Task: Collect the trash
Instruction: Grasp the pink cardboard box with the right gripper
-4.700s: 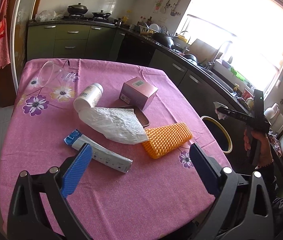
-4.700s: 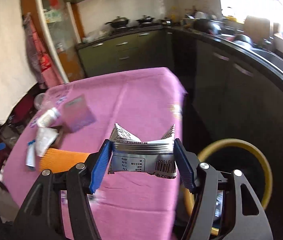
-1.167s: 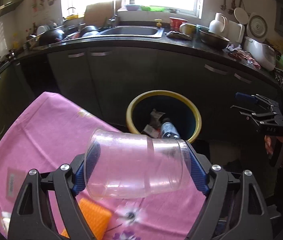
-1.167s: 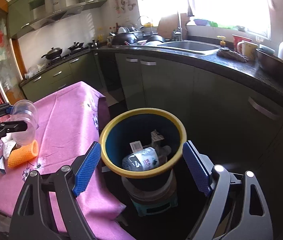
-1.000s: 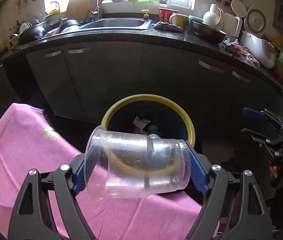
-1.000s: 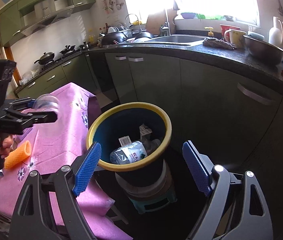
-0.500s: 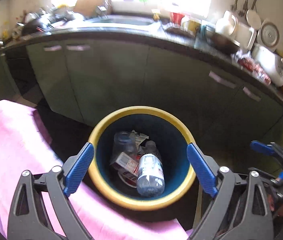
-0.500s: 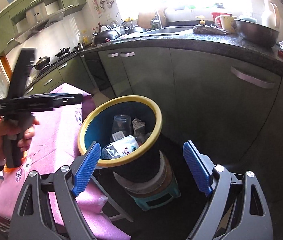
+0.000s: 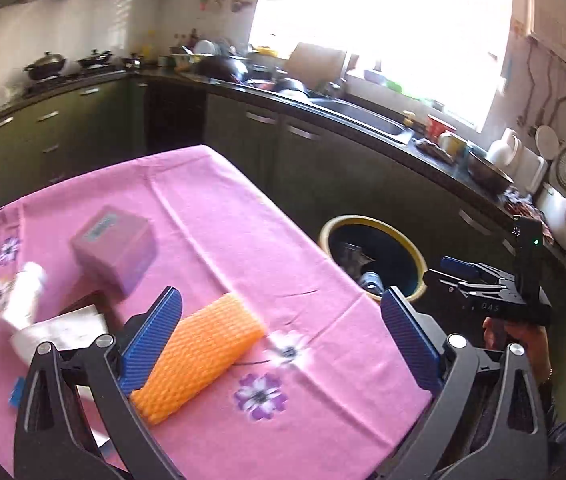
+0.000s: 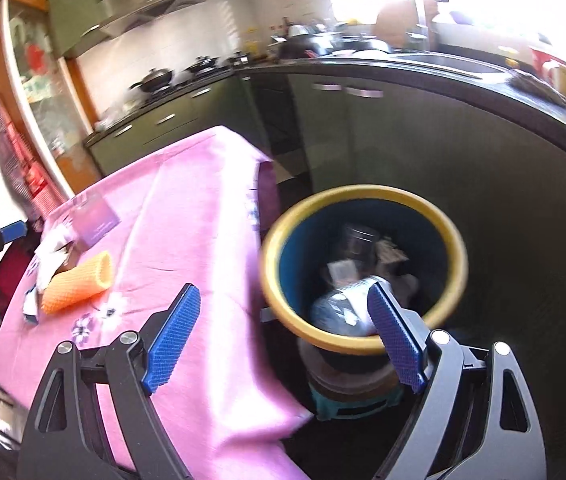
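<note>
Orange foam sleeve; pink floral tablecloth

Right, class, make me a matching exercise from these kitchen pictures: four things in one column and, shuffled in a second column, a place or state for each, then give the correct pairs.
Things
1. orange foam net sleeve
2. clear plastic cup
3. purple box
4. left gripper

Places or states
A. inside the yellow-rimmed bin
B. open, holding nothing
C. lying on the pink tablecloth, nearest the left gripper
D. standing further back on the tablecloth

Pairs: 1-C, 2-A, 3-D, 4-B
</note>
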`<action>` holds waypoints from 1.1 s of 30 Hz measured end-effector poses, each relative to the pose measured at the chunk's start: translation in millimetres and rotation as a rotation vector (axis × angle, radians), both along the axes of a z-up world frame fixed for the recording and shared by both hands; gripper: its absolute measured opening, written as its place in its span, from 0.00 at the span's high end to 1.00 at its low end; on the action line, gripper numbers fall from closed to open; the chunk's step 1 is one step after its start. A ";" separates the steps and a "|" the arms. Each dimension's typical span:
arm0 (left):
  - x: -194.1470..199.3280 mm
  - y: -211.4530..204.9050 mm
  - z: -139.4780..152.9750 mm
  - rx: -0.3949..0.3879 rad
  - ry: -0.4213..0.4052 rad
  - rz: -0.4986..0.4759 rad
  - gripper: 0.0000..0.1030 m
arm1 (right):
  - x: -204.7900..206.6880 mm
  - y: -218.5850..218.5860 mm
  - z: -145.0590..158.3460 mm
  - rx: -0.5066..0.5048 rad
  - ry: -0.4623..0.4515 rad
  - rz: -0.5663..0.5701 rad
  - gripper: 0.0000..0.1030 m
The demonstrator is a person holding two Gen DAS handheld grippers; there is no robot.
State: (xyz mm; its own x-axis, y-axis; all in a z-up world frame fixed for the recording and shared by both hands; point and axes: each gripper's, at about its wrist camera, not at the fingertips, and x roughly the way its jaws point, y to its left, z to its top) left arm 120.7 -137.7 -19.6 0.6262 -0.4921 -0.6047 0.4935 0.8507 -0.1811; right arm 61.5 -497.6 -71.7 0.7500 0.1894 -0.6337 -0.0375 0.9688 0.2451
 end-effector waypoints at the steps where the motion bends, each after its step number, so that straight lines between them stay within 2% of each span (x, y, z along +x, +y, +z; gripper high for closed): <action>1: -7.7 18.0 1.3 -0.011 -0.011 0.044 0.07 | 8.0 13.8 4.3 -0.005 -0.009 0.039 0.16; 7: -40.8 107.2 -3.3 -0.036 -0.015 0.254 0.07 | 57.7 113.2 27.9 -0.048 -0.067 0.340 0.15; 9: -48.4 128.8 -5.4 -0.041 -0.013 0.307 0.07 | 77.6 149.3 30.1 -0.065 -0.057 0.432 0.14; 12: -56.5 150.0 -7.9 -0.028 -0.016 0.367 0.07 | 105.4 204.6 29.9 -0.088 -0.059 0.584 0.12; 16: -65.1 168.8 -10.6 0.001 -0.031 0.413 0.07 | 137.2 257.1 22.6 -0.162 -0.066 0.678 0.10; 18: -66.4 177.4 -11.2 -0.016 -0.032 0.416 0.07 | 154.2 272.4 16.0 -0.191 -0.052 0.694 0.08; 30: -58.7 202.6 -28.3 -0.053 0.001 0.424 0.07 | 227.4 320.2 -19.7 -0.242 0.059 0.713 0.08; 32: -55.9 205.7 -31.6 -0.058 0.011 0.425 0.07 | 234.5 324.2 -24.7 -0.236 0.076 0.719 0.14; 33: -54.5 207.1 -33.5 -0.060 0.018 0.423 0.07 | 232.5 323.6 -24.6 -0.227 0.086 0.723 0.20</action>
State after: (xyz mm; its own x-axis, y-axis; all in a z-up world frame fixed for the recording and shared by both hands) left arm 66.2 69.4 -53.1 0.7705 -0.2285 -0.5951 0.0993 0.9652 -0.2420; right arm 294.0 -174.0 -96.3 0.4352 0.4727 -0.7662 -0.6719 0.7371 0.0730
